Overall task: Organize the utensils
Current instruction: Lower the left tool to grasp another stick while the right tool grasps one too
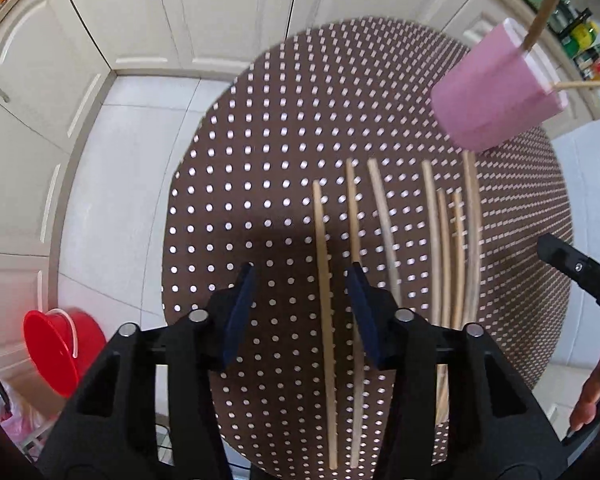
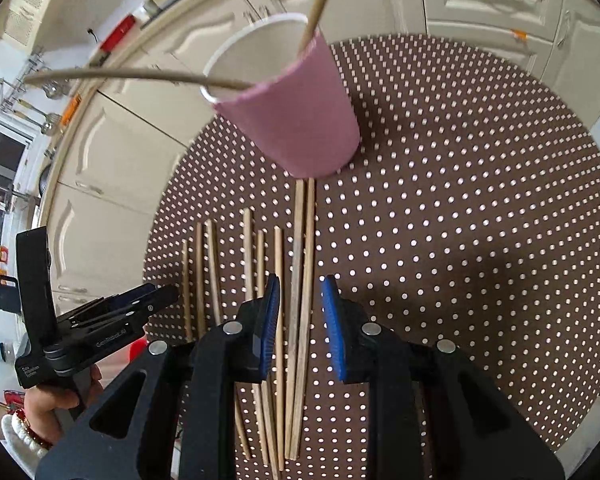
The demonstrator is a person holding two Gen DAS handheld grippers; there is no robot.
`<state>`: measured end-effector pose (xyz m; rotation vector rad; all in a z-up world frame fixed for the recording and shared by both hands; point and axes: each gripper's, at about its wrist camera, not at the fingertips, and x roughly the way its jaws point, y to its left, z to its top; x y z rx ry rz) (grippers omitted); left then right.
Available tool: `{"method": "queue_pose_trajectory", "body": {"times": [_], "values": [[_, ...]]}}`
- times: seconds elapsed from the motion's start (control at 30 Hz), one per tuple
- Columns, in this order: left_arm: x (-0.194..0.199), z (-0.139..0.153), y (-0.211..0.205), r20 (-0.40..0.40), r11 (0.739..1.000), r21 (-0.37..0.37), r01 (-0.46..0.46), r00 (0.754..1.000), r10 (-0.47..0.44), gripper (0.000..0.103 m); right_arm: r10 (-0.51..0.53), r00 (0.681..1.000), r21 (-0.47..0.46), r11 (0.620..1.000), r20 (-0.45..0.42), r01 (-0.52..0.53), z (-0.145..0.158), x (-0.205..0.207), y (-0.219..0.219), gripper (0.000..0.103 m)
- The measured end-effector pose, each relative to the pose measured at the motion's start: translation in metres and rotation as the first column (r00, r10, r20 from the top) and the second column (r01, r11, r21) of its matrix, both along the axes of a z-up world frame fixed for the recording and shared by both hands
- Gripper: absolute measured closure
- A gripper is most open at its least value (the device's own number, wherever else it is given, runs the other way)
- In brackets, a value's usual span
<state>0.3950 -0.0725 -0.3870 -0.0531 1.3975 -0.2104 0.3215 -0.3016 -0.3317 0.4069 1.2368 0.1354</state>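
left wrist view: left gripper [image 1: 302, 312] fingers spread astride one chopstick [image 1: 325, 320], untouched; right gripper [image 2: 300, 328] likewise open over two sticks. cup [image 2: 288, 108] stands beyond; table [image 2: 480, 200] free rightward.

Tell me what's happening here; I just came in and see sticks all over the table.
A person is sorting chopsticks into a pink cup, which already holds two. Both tools are open and empty. The left tool straddles the leftmost chopstick, and the right tool straddles a pair lying below the cup on the dotted tablecloth.
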Motion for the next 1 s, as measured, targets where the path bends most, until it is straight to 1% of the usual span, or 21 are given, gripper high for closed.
{"method": "queue_pose_trajectory", "body": {"times": [0.1, 0.23, 0.4, 0.5, 0.67, 0.73, 0.77, 0.83, 0.9, 0.93, 0.97, 1.0], "values": [[0.005, -0.011, 0.002, -0.022, 1.0, 0.016, 0.006, 1.0, -0.005, 0.063, 0.01, 0.999, -0.001, 1.0, -0.033, -0.01, -0.01, 0.009, 0.001, 0.082], [0.009, -0.014, 0.001, -0.01, 0.999, 0.039, 0.025, 1.0, -0.025, 0.063, 0.03, 0.998, -0.005, 1.0, -0.062, -0.031, -0.02, 0.023, 0.004, 0.082], [0.013, -0.014, -0.008, -0.001, 0.995, 0.081, 0.052, 0.999, -0.052, 0.063, 0.049, 0.993, -0.04, 0.998, -0.106, -0.053, -0.034, 0.036, 0.01, 0.082], [0.013, -0.014, -0.009, 0.003, 0.994, 0.091, 0.055, 0.998, -0.056, 0.063, 0.062, 0.991, -0.083, 0.994, -0.12, -0.072, -0.038, 0.043, 0.013, 0.082], [0.012, -0.012, -0.018, 0.005, 0.993, 0.107, 0.053, 0.999, -0.054, 0.063, 0.074, 0.989, -0.106, 0.99, -0.129, -0.088, -0.04, 0.055, 0.021, 0.083], [0.013, -0.011, -0.023, 0.008, 0.992, 0.119, 0.049, 0.999, -0.051, 0.063, 0.09, 0.987, -0.133, 0.985, -0.135, -0.108, -0.039, 0.06, 0.025, 0.083], [0.014, -0.008, -0.031, 0.01, 0.991, 0.127, 0.046, 0.999, -0.048, 0.068, 0.1, 0.985, -0.15, 0.981, -0.138, -0.12, -0.039, 0.064, 0.029, 0.085], [0.016, -0.005, -0.034, 0.017, 0.989, 0.14, 0.039, 0.999, -0.042, 0.072, 0.11, 0.984, -0.179, 0.975, -0.141, -0.135, -0.036, 0.072, 0.037, 0.087], [0.018, -0.004, -0.032, 0.015, 0.991, 0.129, 0.029, 0.999, -0.032, 0.084, 0.117, 0.984, -0.205, 0.968, -0.138, -0.144, -0.037, 0.076, 0.048, 0.091], [0.02, -0.003, -0.03, 0.015, 0.993, 0.117, 0.021, 1.0, -0.023, 0.092, 0.117, 0.984, -0.216, 0.966, -0.136, -0.145, -0.038, 0.077, 0.049, 0.096], [0.021, -0.003, -0.028, 0.012, 0.994, 0.11, 0.016, 1.0, -0.018, 0.094, 0.115, 0.984, -0.211, 0.967, -0.135, -0.142, -0.038, 0.078, 0.049, 0.096], [0.022, -0.002, -0.027, 0.008, 0.995, 0.096, 0.01, 1.0, -0.011, 0.095, 0.111, 0.984, -0.199, 0.97, -0.136, -0.137, -0.038, 0.079, 0.051, 0.096]]}}
